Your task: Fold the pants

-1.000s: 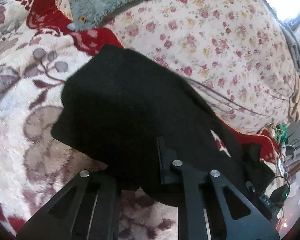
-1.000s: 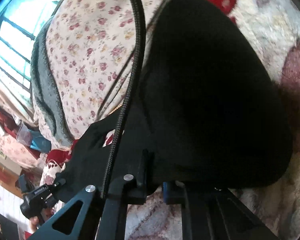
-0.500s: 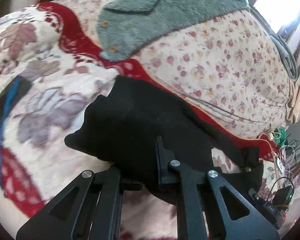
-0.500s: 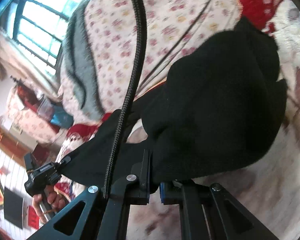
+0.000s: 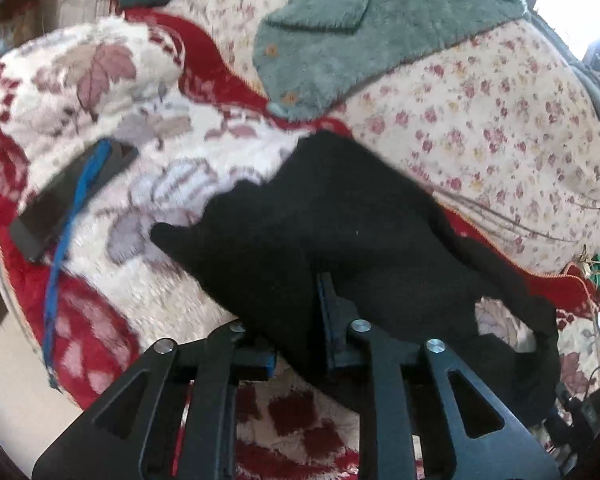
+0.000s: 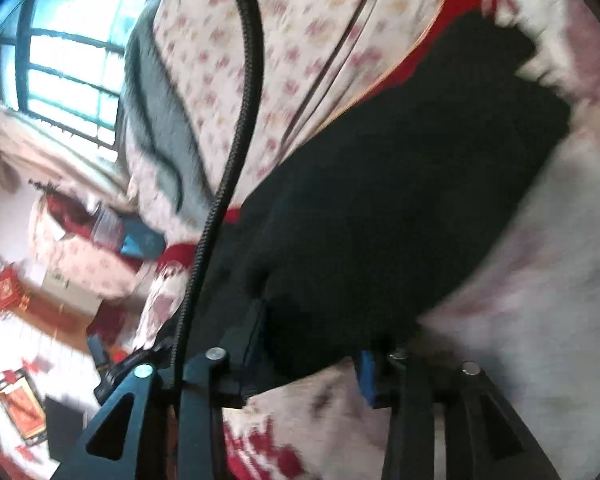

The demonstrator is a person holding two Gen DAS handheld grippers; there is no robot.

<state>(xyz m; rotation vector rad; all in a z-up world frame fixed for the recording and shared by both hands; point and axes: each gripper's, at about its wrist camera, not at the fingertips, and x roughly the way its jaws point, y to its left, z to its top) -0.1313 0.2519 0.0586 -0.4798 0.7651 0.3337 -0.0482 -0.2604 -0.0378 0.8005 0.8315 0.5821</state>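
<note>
Black pants (image 5: pixel 340 232): drawn back across the floral blanket (image 5: pixel 148 152) since a second ago, folded heap lying there; left gripper (image 5: pixel 300 344) and right gripper (image 6: pixel 312 348) fingers just parted narrowly, cloth loose between, fold released.

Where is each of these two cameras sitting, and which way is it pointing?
Left wrist view: on the left gripper, looking along its fingers, down at black pants on a flowered blanket; only the gripper's own fingers show.
Right wrist view: on the right gripper, looking across the same pants toward a window; its fingers and a braided cable show.
Shared: the pants, the blanket, the floral quilt.
</note>
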